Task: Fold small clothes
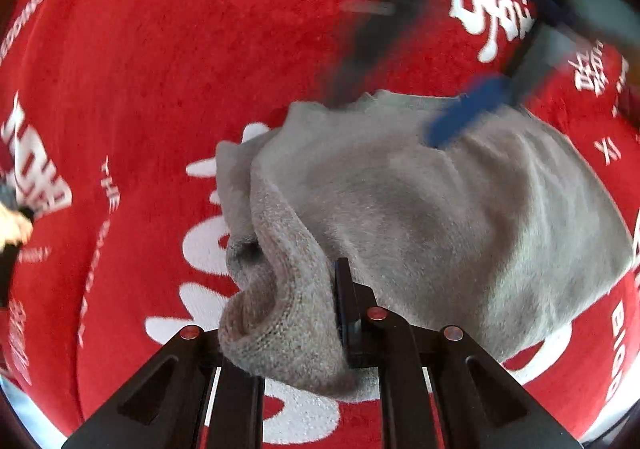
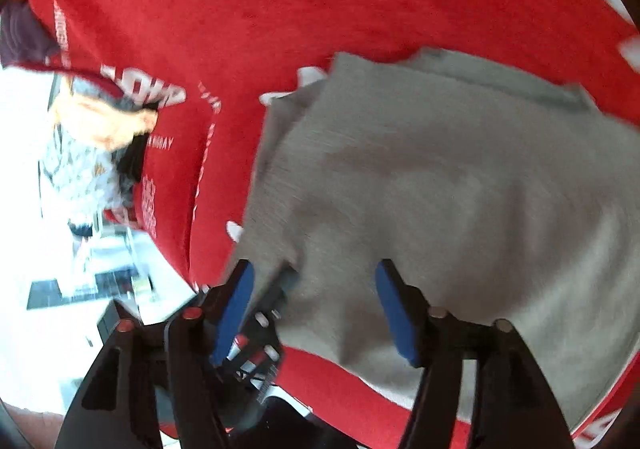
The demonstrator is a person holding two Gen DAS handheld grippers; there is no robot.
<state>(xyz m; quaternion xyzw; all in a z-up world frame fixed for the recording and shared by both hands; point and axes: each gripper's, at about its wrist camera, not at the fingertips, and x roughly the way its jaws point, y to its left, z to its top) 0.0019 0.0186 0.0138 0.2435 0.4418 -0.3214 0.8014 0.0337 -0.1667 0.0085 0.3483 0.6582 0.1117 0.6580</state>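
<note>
Sweater (image 1: pixel 460 209): grey knit, lying part-folded on the red blanket (image 1: pixel 200 49)
Feel: I judge it soft, light, limp; it sags wherever unsupported
Left gripper (image 1: pixel 320 313): I pinch a bunched ribbed edge tight
Right gripper (image 2: pixel 316 309): jaws wide, empty, over the sweater
Best hold: hems or corners, not the middle

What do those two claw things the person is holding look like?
Both are black plastic with angular, cut-out arms and round coppery pins at the joints. The right gripper has flat blue pads inside its fingers. On the left gripper, a blue strip shows along one finger.
</note>
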